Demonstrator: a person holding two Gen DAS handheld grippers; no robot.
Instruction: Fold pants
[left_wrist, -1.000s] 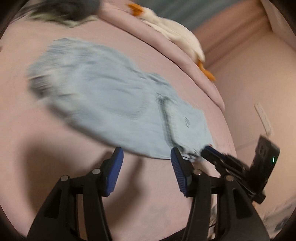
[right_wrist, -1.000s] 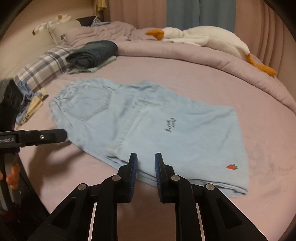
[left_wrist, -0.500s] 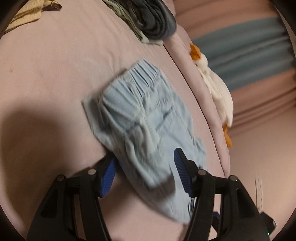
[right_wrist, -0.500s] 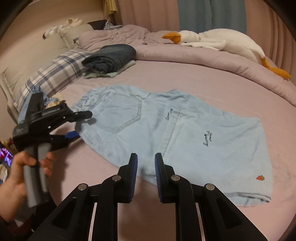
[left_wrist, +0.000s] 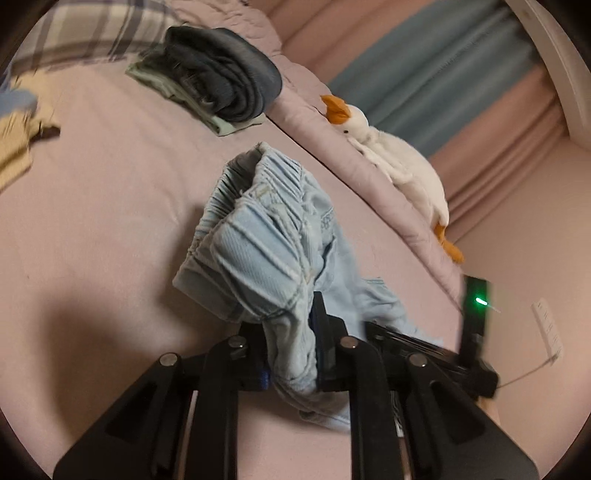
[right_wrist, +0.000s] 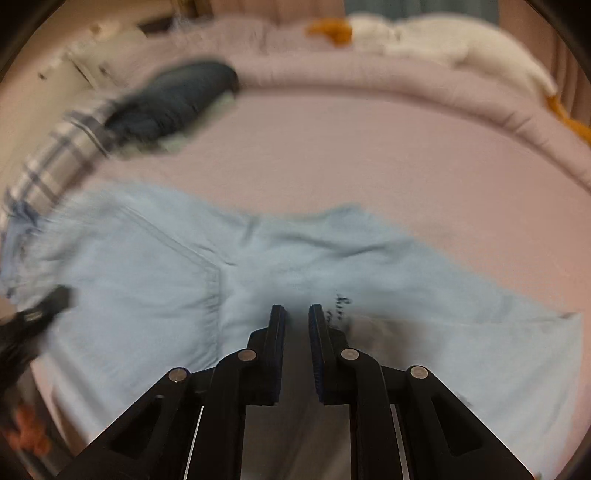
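Since half a second ago, our left claw (left_wrist: 291, 332) is closing on the gathered waistband of the pale-blue denim pants (left_wrist: 258, 243), lying on the pink bed (left_wrist: 92, 192). Right claw (right_wrist: 296, 325) is hovering narrow, empty. Soft, limp fabric; we are gripping seams.

The left gripper (left_wrist: 291, 343) is closing its fingers (left_wrist: 322, 328) on bunched cloth, while the right gripper (right_wrist: 296, 325) is pointing steeply downward, fingers nearly together, gripping nothing.
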